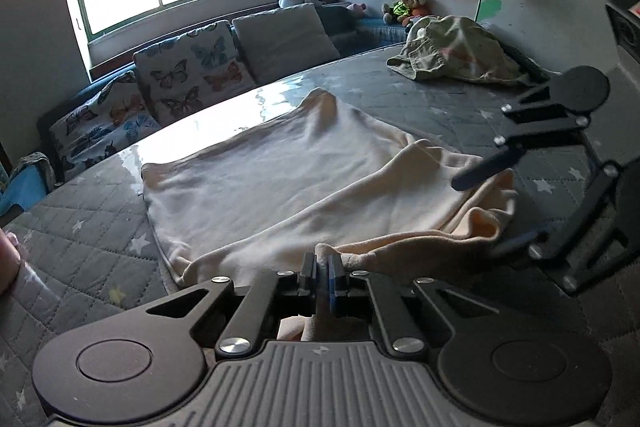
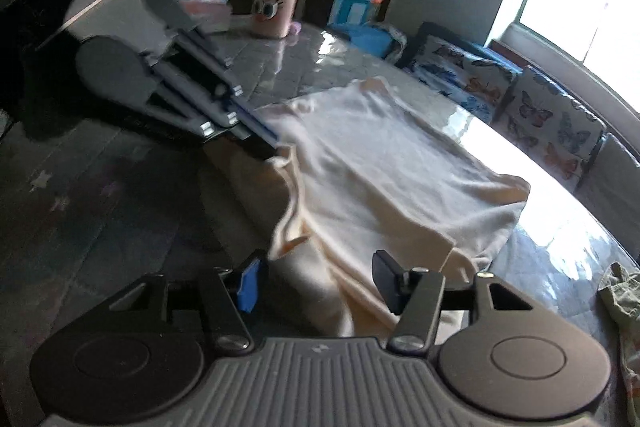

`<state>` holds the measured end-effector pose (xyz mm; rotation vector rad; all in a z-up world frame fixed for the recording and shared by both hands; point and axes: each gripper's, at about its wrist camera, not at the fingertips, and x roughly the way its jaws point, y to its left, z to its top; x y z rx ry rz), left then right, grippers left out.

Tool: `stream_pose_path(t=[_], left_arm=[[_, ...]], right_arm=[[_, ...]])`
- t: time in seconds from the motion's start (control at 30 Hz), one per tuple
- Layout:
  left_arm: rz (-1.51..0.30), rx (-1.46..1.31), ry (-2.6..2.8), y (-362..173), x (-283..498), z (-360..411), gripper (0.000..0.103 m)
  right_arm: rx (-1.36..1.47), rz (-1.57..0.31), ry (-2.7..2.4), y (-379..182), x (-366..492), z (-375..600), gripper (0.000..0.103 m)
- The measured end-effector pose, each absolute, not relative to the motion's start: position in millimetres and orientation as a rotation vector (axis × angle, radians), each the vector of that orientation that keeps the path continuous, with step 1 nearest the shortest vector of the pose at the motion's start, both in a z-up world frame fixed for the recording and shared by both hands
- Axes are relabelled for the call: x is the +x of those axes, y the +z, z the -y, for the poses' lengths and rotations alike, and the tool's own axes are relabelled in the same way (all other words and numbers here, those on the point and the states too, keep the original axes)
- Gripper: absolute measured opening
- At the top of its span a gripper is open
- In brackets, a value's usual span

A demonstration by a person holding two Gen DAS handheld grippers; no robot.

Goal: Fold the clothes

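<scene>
A cream garment (image 1: 288, 183) lies spread on the grey quilted table (image 1: 80, 239), partly folded over along its near edge. My left gripper (image 1: 322, 267) is shut on the near edge of the cream garment, and cloth bunches between its fingers. My right gripper (image 2: 316, 279) is open, its jaws wide apart over the garment's (image 2: 380, 163) near corner, holding nothing. The right gripper also shows in the left wrist view (image 1: 496, 211), open at the garment's right end. The left gripper shows in the right wrist view (image 2: 276, 143), shut on the cloth's left edge.
An olive-green garment (image 1: 452, 51) lies heaped at the table's far right, and shows in the right wrist view (image 2: 624, 299). Butterfly-print cushions (image 1: 188, 75) and a sofa line the far side under a window. A pink bottle (image 2: 274, 3) and a bag stand at the far end.
</scene>
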<state>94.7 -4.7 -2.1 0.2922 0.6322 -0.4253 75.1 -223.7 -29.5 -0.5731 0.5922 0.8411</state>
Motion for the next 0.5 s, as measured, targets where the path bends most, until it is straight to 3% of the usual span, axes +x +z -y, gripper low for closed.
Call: stream_pose_path(t=[0.23, 0.3, 0.4, 0.47, 0.5], left_arm=[[-0.658, 0.261, -0.426, -6, 103, -1, 0.006], [-0.657, 0.255, -0.428, -4, 101, -3, 0.008], [-0.632, 0.260, -0.433, 3, 91, -8, 0.011], [-0.606, 0.274, -0.448, 8, 79, -11, 0.020], [-0.596, 0.290, -0.457, 8, 73, -12, 0.034]], right_arm=[[-0.544, -0.615, 0.826, -33, 82, 226, 0.054], [-0.536, -0.621, 0.822, -33, 84, 227, 0.037], [-0.497, -0.638, 0.819, -32, 89, 229, 0.021], [-0.462, -0.646, 0.817, -28, 93, 231, 0.017], [-0.448, -0.648, 0.816, -26, 95, 232, 0.016]])
